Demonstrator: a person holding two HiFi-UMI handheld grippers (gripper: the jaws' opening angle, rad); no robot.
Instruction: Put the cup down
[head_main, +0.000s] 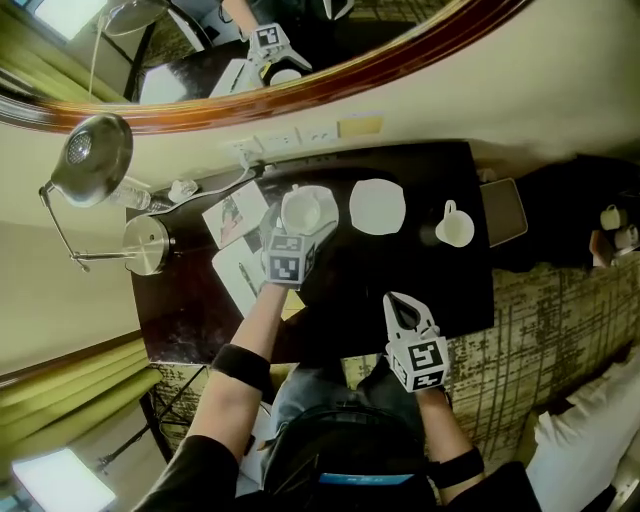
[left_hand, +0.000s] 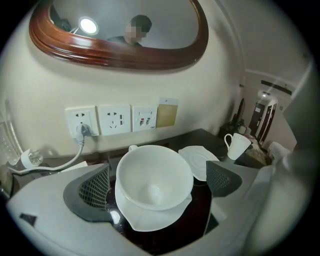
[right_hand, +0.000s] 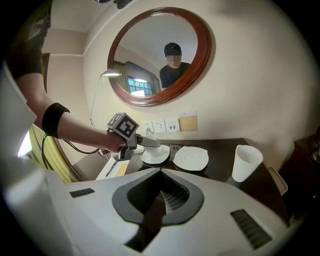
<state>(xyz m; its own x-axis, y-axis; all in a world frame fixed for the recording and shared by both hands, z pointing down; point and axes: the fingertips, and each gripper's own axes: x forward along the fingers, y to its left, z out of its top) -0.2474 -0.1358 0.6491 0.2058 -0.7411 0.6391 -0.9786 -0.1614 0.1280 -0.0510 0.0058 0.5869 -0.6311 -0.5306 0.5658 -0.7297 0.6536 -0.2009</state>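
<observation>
**Between the spread jaws of the left gripper (left_hand: 159, 182): cup (left_hand: 154, 172) set down**

Looks like the release step: cup upright on its saucer (left_hand: 150, 220), both pads (left_hand: 95, 187) standing off it. Calls next for backing straight out without nudging it. Reaches in from the cup's near side, tilted downward. Well apart on that same side: right gripper (head_main: 402, 305), pressed shut, empty.

The left gripper (left_hand: 160, 181) has its jaws spread wide. A white cup (left_hand: 155, 172) stands upright on a saucer (left_hand: 150, 220) between them, close beside the left pad and clear of the right. To the far right lie an empty saucer (left_hand: 200, 159) and a second cup (left_hand: 237, 146). Beyond are wall sockets (left_hand: 117, 119).
</observation>
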